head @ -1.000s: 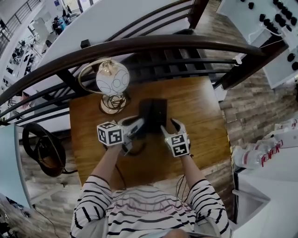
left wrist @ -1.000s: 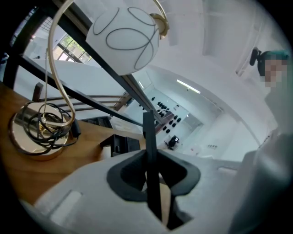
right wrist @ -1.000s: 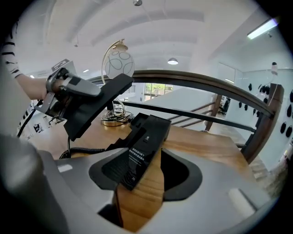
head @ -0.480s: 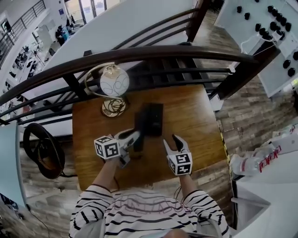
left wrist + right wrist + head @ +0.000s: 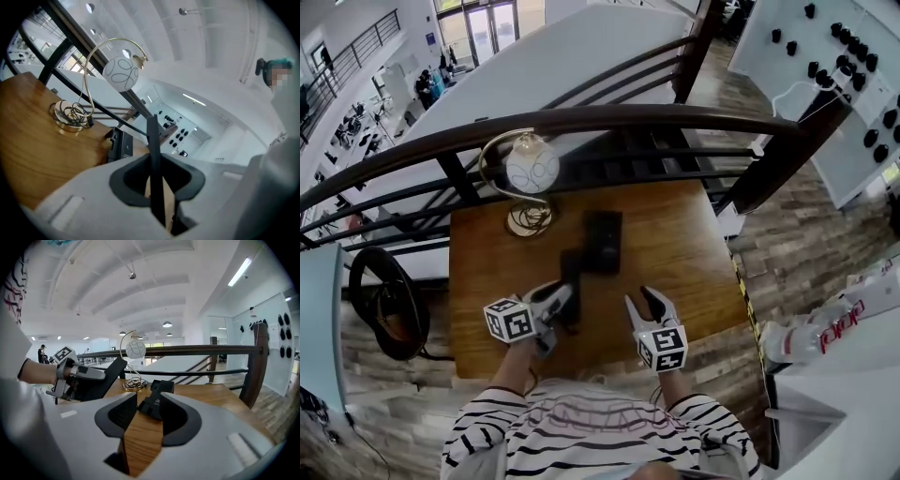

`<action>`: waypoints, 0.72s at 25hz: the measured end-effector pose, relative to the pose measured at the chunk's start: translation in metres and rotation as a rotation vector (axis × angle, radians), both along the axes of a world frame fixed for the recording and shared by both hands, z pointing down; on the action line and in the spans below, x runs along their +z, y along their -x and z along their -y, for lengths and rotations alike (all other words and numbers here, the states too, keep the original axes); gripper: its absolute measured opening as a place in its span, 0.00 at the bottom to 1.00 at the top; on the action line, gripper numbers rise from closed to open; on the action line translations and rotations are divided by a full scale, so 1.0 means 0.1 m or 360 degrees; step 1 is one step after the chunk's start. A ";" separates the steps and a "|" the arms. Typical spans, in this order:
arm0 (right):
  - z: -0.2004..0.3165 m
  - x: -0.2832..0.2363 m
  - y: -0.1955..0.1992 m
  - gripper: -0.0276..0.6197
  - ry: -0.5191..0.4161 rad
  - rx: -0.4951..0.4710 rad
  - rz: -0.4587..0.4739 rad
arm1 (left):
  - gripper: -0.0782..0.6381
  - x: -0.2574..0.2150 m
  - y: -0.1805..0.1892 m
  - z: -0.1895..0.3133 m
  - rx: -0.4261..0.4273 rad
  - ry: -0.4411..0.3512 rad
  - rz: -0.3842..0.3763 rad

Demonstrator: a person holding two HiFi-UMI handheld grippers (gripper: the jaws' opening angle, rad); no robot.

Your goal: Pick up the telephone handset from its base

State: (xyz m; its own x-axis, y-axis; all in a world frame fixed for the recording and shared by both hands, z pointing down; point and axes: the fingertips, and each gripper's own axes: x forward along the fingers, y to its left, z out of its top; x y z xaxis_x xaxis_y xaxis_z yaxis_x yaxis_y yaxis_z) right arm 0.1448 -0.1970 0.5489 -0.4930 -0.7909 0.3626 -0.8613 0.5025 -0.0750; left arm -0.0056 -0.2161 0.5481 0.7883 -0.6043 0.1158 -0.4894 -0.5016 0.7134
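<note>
The black telephone handset [image 5: 570, 281] is off its base [image 5: 602, 241], held just above the wooden worktop [image 5: 684, 253] near the person. The left gripper [image 5: 561, 302] has its fingers clamped on the handset's thin sides. The right gripper [image 5: 642, 302] hovers just beside it, fingers closing with nothing between them. A globe lamp [image 5: 532, 167] stands at the worktop's far left corner, below the dark railing [image 5: 609, 117].
</note>
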 end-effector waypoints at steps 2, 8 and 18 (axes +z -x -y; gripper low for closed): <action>-0.13 -0.01 -0.01 0.27 -0.0006 -0.0005 0.0004 | 0.21 0.01 0.00 -0.15 -0.0018 -0.0003 0.0005; -0.48 -0.02 -0.04 0.24 0.0005 -0.0035 0.0029 | 0.21 -0.01 0.02 -0.55 -0.0078 -0.0016 0.0004; -0.88 -0.05 -0.04 0.10 -0.0015 -0.0054 0.0045 | 0.21 -0.07 0.18 -1.05 -0.0206 -0.0033 -0.0020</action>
State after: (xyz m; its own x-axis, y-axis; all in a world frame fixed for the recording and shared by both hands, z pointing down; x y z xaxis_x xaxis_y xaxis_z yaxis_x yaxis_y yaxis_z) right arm 0.1488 -0.1087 0.5436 -0.5296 -0.7767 0.3410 -0.8413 0.5323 -0.0941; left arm -0.0232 -0.1113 0.5409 0.7046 -0.7035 0.0928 -0.5422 -0.4494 0.7099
